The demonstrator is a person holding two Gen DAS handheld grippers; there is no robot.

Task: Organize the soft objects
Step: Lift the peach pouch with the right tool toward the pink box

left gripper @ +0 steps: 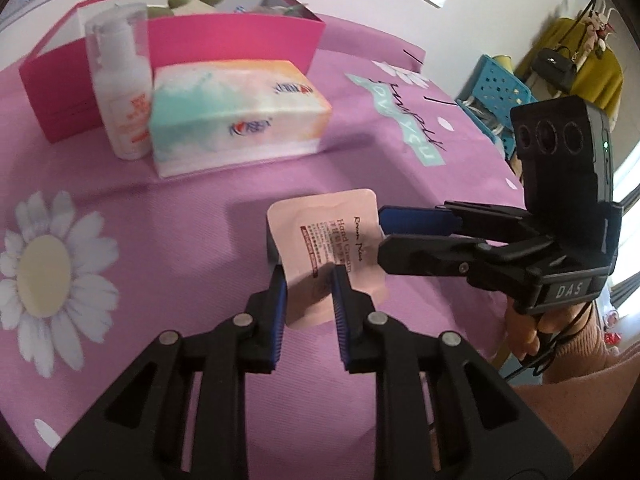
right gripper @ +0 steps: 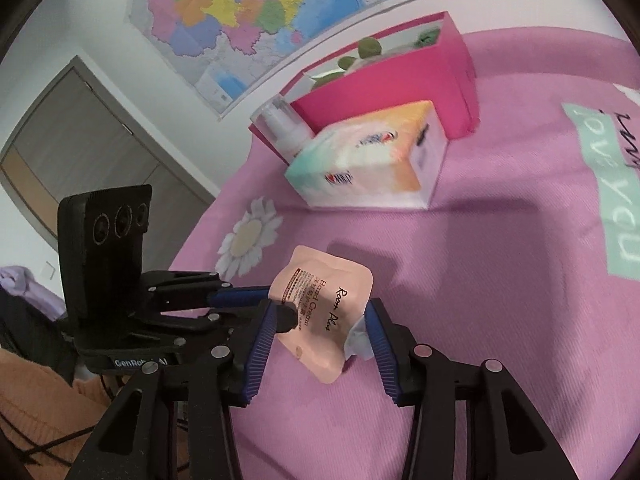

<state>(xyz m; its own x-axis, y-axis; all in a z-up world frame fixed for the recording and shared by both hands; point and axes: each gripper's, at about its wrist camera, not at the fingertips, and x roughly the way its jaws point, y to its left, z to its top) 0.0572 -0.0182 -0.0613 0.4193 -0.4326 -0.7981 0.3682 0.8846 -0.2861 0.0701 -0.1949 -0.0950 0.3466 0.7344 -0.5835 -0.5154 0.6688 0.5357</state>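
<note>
Hanging just above the purple cloth (left gripper: 192, 208), the pink hand-cream pouch (left gripper: 328, 252) sits clamped between the fingers of the left gripper (left gripper: 310, 292), whose blue pads press on its lower part. The right gripper (right gripper: 320, 344) comes at the same pouch from the side; its fingers stand apart on either side of it, one blue pad right at the pouch's crumpled edge, though whether it actually presses there is hard to tell. Beyond the left fingertips a tissue pack (left gripper: 236, 116) lies on the cloth, with a white pump bottle (left gripper: 120, 80) standing just beside it. Behind both stands a pink box (left gripper: 236, 40) with green soft things showing over its rim.
</note>
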